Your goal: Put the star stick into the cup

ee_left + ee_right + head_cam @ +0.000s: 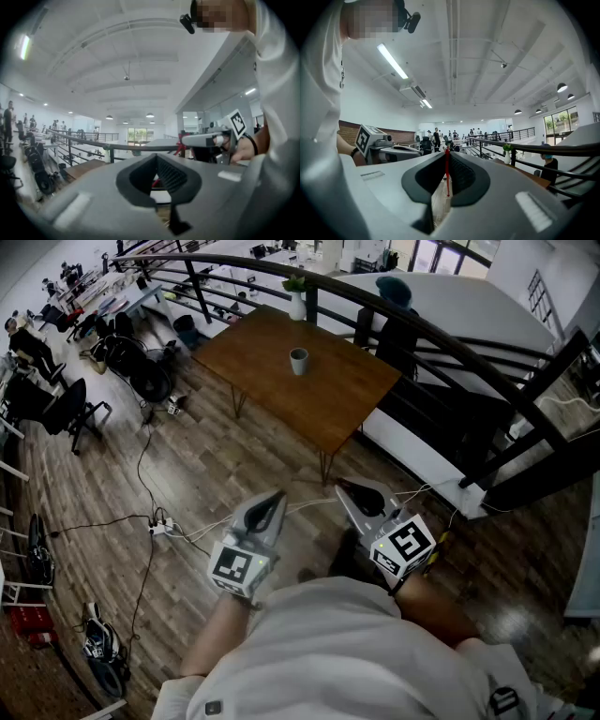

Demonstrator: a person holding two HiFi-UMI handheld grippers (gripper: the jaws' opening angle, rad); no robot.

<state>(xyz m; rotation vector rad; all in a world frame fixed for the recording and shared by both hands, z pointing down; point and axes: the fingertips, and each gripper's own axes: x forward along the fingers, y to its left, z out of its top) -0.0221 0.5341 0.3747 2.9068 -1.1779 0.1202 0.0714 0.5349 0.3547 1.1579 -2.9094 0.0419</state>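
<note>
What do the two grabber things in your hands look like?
The left gripper and right gripper are pale grey, tapering like beaks, with dark ribbed pads inside. Each carries a white cube with black square markers. The person wears a white shirt.

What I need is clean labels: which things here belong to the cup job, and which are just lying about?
Job: red stick, clamped in the right gripper; grey cup on the wooden table.
Lying about: white vase, power strip, black chair.
</note>
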